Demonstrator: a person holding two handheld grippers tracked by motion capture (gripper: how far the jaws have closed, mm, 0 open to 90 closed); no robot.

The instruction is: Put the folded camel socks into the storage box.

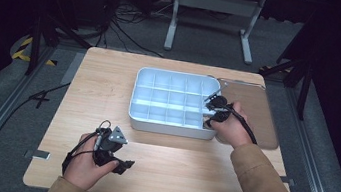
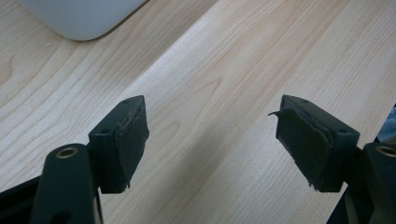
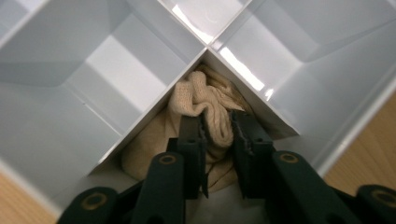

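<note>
A white tray (image 1: 139,114) split into several compartments stands at the middle back of the wooden table (image 1: 109,87). My right gripper (image 1: 208,112) dips into the tray's near-right corner compartment. In the right gripper view a bunched cream cloth (image 3: 201,93) lies in that compartment against the dividers (image 3: 116,70), and my right gripper (image 3: 218,135) has its pads pressed on a fold of it. My left gripper (image 1: 124,165) rests low at the front left of the table. Its jaws stand wide apart over bare wood in the left gripper view (image 2: 210,140).
A brown mat (image 1: 257,113) lies right of the tray, under my right hand. A rounded corner of the tray (image 2: 84,18) sits beyond the left jaws. Cables and a metal stand (image 1: 215,11) are on the floor behind the table.
</note>
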